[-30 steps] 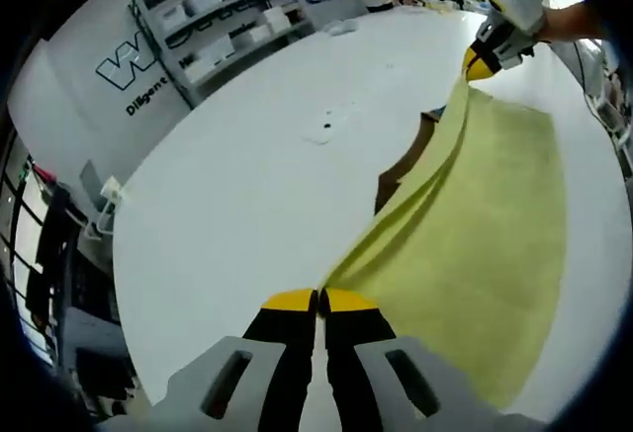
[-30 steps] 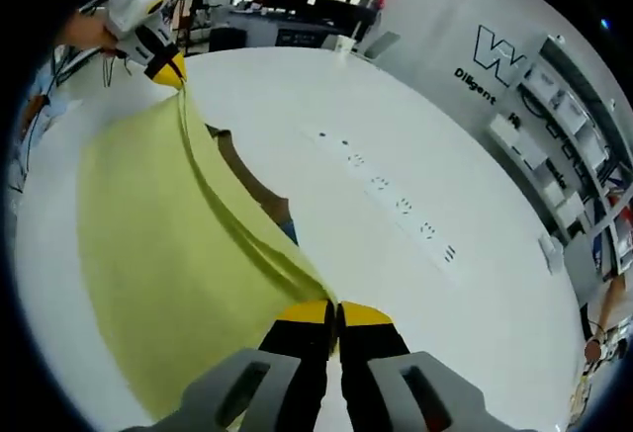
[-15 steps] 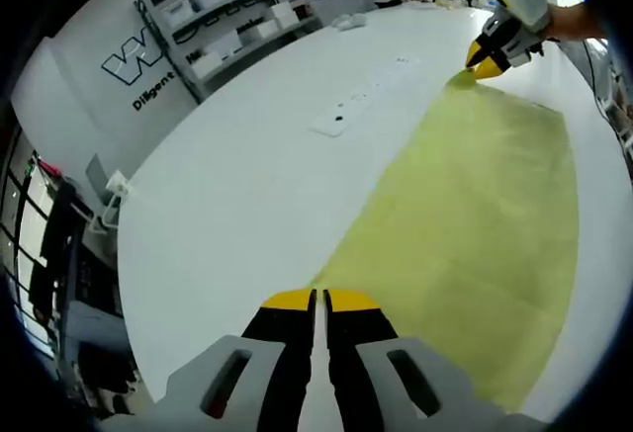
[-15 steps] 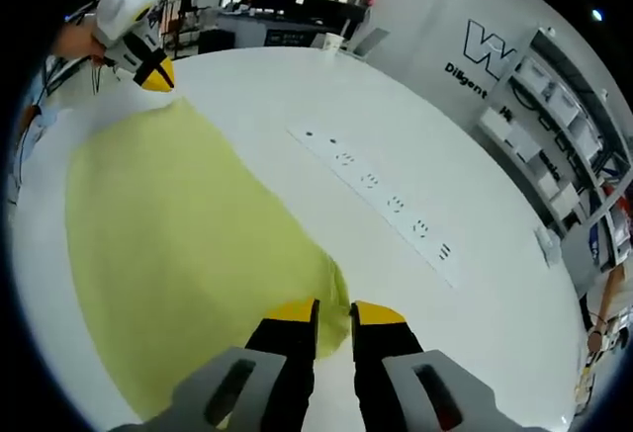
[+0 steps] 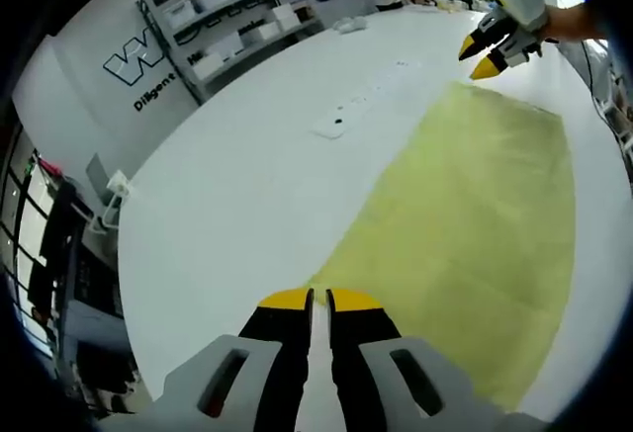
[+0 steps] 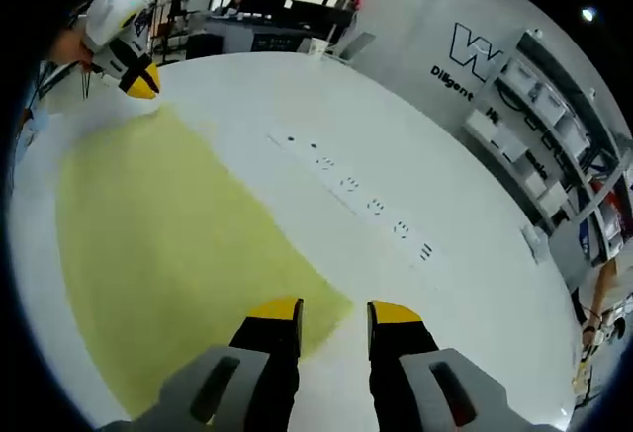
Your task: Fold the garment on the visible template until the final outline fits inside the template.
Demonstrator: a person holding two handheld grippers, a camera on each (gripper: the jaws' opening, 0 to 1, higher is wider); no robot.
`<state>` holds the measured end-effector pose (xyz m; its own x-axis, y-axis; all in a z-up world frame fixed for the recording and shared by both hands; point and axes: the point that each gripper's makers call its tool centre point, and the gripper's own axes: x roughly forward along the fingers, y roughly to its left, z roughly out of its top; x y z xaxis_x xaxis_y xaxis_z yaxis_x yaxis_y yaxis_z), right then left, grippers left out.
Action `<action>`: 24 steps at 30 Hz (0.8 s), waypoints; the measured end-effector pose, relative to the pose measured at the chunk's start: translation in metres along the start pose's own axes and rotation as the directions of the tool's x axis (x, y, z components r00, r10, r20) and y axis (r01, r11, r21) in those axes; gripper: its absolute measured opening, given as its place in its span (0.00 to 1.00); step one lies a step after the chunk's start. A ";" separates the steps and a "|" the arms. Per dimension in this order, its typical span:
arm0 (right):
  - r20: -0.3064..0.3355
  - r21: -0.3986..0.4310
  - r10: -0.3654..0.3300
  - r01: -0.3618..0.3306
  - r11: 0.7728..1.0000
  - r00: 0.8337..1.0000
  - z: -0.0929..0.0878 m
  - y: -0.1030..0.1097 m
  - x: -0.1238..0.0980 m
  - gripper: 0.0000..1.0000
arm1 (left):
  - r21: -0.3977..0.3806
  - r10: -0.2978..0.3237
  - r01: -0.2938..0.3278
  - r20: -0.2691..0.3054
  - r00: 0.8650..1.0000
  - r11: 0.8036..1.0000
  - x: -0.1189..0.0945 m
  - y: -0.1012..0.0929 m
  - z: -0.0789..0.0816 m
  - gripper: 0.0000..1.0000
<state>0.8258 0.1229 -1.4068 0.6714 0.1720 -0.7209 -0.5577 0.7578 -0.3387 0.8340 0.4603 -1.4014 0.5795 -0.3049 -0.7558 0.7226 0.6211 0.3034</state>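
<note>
- The yellow garment (image 5: 475,244) lies flat on the white table (image 5: 247,185), filling the right half of the left gripper view and the left half of the right gripper view (image 6: 168,254)
- Left gripper (image 5: 318,301) at bottom centre, jaws a narrow slit apart at the garment's corner; whether they pinch cloth I cannot tell
- Right gripper (image 6: 334,310) at bottom centre, jaws spread wide, holding nothing
- A power strip (image 6: 356,195) sits mid-table beyond the garment, shelves (image 5: 227,17) upper left

Right gripper (image 6: 332,311) agape, left gripper (image 5: 318,300) seemingly closed.
</note>
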 end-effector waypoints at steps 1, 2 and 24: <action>0.002 0.001 0.002 -0.002 1.000 1.000 -0.001 0.001 -0.002 0.21 | 0.000 0.001 -0.001 0.001 1.000 1.000 -0.001 0.000 0.000 0.06; 0.005 0.006 0.005 -0.005 1.000 1.000 -0.001 0.001 -0.003 0.22 | 0.000 0.001 -0.001 0.001 1.000 1.000 -0.002 0.001 0.000 0.07; 0.075 0.086 0.036 -0.042 0.995 0.997 -0.018 0.012 -0.034 0.39 | 0.004 0.009 -0.009 0.059 0.998 1.000 -0.028 -0.010 0.007 0.21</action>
<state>0.7875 0.1152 -1.3970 0.6857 0.2452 -0.6854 -0.5412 0.8014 -0.2548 0.8129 0.4574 -1.3789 0.6070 -0.3414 -0.7176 0.7187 0.6212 0.3124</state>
